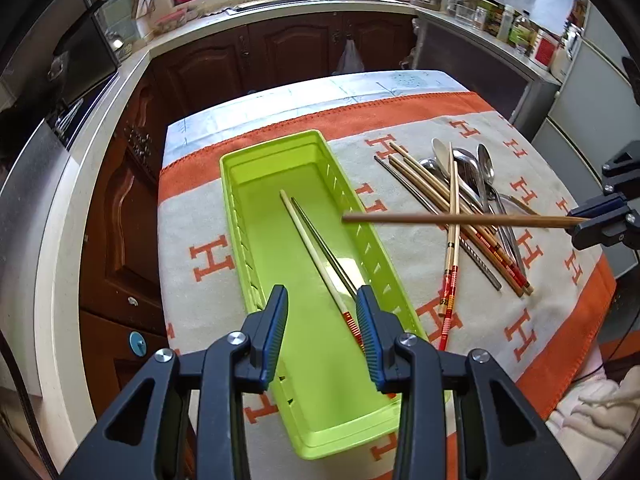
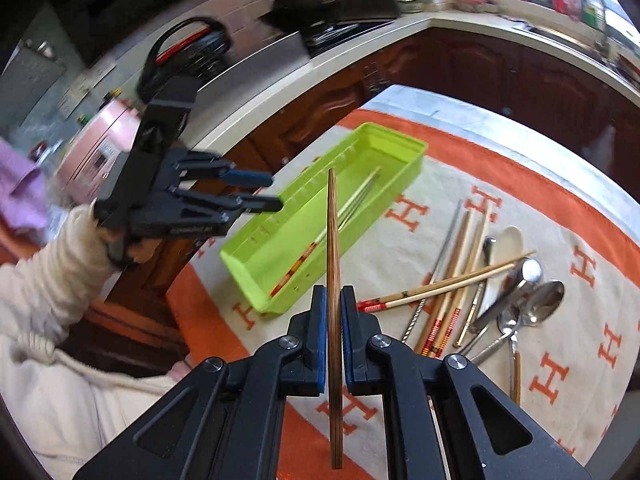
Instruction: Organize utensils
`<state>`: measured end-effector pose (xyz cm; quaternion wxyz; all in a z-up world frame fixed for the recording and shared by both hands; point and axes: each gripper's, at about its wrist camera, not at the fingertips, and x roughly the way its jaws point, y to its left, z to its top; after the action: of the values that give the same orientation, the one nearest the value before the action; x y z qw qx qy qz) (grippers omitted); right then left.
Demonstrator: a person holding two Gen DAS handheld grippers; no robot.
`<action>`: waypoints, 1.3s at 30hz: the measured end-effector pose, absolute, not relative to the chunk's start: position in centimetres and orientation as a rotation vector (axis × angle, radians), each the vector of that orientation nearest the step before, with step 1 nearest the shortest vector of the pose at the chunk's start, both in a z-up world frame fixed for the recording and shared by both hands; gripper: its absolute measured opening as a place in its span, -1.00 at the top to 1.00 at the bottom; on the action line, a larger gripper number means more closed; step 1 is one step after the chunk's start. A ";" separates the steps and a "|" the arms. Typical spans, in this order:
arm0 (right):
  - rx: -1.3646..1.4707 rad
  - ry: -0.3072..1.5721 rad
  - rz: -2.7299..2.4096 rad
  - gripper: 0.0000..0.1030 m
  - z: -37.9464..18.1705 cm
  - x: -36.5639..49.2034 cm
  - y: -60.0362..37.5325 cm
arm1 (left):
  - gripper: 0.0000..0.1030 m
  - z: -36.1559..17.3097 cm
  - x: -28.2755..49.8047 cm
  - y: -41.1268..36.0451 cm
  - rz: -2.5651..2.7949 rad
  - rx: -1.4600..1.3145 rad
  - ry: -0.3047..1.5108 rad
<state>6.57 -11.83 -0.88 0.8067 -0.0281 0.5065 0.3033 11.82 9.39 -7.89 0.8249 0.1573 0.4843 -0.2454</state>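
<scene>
A lime green tray (image 1: 240,184) lies on the table and holds a pale chopstick (image 1: 308,240) and a metal chopstick (image 1: 320,240). My left gripper (image 1: 322,294) is open and empty above the tray's near end. My right gripper (image 2: 333,294) is shut on a brown wooden chopstick (image 2: 333,240), held in the air with its tip over the tray (image 2: 360,152). In the left wrist view that chopstick (image 1: 440,219) reaches in from the right gripper (image 1: 588,222). The left gripper (image 2: 268,192) shows open in the right wrist view.
A pile of chopsticks (image 1: 452,216) and metal spoons (image 1: 484,168) lies right of the tray on an orange and grey cloth (image 1: 208,256). The same pile of chopsticks (image 2: 448,280) and spoons (image 2: 532,304) shows in the right wrist view. Kitchen counters and dark cabinets (image 1: 280,52) surround the table.
</scene>
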 end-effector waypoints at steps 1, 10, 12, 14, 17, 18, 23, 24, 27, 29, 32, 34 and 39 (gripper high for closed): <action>-0.077 1.091 0.671 0.88 -1.0 6.6 -11.5 | 0.34 -7.9 11.7 9.4 -0.530 0.353 1.025; -0.194 1.202 0.819 0.88 -3.6 8.3 -8.6 | -0.12 -8.6 8.5 6.5 -0.699 0.654 0.924; -0.204 1.210 0.836 0.88 -3.5 8.4 -8.3 | -0.12 -9.1 8.0 5.7 -0.725 0.721 0.911; -0.232 1.211 0.861 0.88 -3.6 8.6 -7.8 | -0.08 -9.6 7.7 5.1 -0.743 0.776 0.901; -0.259 1.209 0.901 0.88 -3.1 8.6 -7.3 | 0.18 -10.3 7.7 4.4 -0.777 0.828 0.907; -0.265 1.206 0.917 0.88 -2.9 8.6 -7.3 | 0.23 -10.4 7.7 4.2 -0.785 0.840 0.909; -0.300 1.213 0.955 0.88 -2.4 8.8 -6.7 | 0.47 -10.5 7.1 3.0 -0.834 0.903 0.874; -0.308 1.216 0.960 0.88 -2.3 8.9 -6.6 | 0.74 -10.5 6.9 2.7 -0.848 0.913 0.869; -0.331 1.211 0.961 0.88 -2.3 9.1 -6.3 | 0.79 -11.0 6.6 2.3 -0.855 0.942 0.878; -0.338 1.199 0.958 0.86 -2.0 9.5 -6.2 | 0.80 -11.0 6.5 2.5 -0.859 0.932 0.883; -0.327 1.158 0.902 0.60 -1.4 10.3 -6.7 | 0.85 -10.6 6.7 2.9 -0.861 0.878 0.919; -0.247 1.121 0.870 0.14 -0.2 11.3 -7.9 | 0.91 -10.5 7.3 3.3 -0.828 0.829 0.951; -0.098 0.955 0.759 -0.30 2.8 12.3 -11.3 | 0.92 -10.2 9.9 5.2 -0.700 0.594 1.083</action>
<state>12.29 -11.26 2.79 0.8185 -0.0462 0.4484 0.3561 9.94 5.24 -10.23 0.7584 0.2728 0.4970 -0.3215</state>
